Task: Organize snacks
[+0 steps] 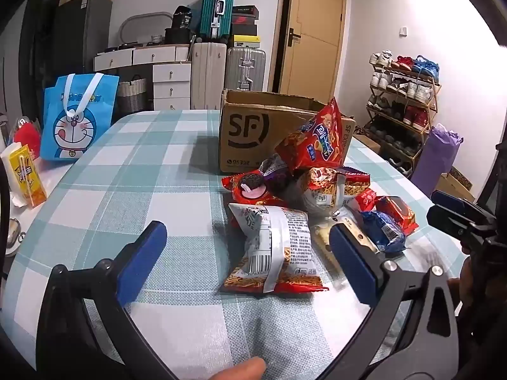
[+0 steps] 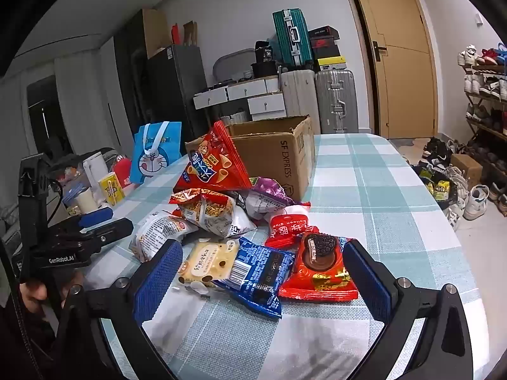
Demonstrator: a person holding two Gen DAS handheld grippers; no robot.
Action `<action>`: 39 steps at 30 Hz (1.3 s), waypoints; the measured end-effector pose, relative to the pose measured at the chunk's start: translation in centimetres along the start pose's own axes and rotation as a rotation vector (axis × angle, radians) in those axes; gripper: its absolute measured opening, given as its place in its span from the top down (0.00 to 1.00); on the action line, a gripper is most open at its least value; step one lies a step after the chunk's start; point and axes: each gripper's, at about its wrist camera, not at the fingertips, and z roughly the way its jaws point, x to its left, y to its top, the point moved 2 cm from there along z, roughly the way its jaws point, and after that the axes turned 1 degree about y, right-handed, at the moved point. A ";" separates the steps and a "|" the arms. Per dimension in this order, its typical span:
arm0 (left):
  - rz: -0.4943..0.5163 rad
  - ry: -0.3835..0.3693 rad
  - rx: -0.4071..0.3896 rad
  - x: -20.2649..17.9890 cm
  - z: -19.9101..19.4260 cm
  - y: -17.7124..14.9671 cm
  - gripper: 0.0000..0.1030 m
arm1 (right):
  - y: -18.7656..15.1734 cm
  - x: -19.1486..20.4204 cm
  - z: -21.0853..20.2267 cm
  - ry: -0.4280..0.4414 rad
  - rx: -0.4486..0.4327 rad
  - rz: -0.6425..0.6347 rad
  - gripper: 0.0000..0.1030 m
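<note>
A pile of snack packets lies on the checked tablecloth (image 1: 126, 164) in front of an open SF cardboard box (image 1: 253, 133), which also shows in the right wrist view (image 2: 272, 155). My left gripper (image 1: 247, 262) is open and empty, its blue pads either side of a silver and red noodle snack bag (image 1: 275, 250). A tall red cone snack bag (image 1: 317, 139) leans on the box. My right gripper (image 2: 263, 281) is open and empty around a blue cookie packet (image 2: 259, 272), with a red Oreo packet (image 2: 320, 266) and a pale yellow cheese snack (image 2: 209, 262) beside it.
A blue Doraemon bag (image 1: 79, 117) and a yellow carton (image 1: 28, 174) stand at the table's left edge. Suitcases (image 1: 244, 66), drawers and a wooden door (image 1: 313, 28) are behind. A shoe rack (image 1: 402, 101) stands at the right. The right gripper shows at the left wrist view's right edge (image 1: 456, 218).
</note>
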 end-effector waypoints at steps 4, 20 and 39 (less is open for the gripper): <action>-0.011 -0.002 -0.011 0.1 -0.1 0.0 0.01 | 0.0 0.0 0.0 0.000 0.003 0.005 0.00; 0.003 0.005 -0.010 0.1 0.1 0.0 0.01 | -0.1 -0.1 -0.1 0.000 0.002 0.004 0.00; 0.017 0.010 -0.007 -0.2 0.2 -0.2 0.01 | -0.1 0.2 -0.1 -0.002 0.005 -0.006 0.00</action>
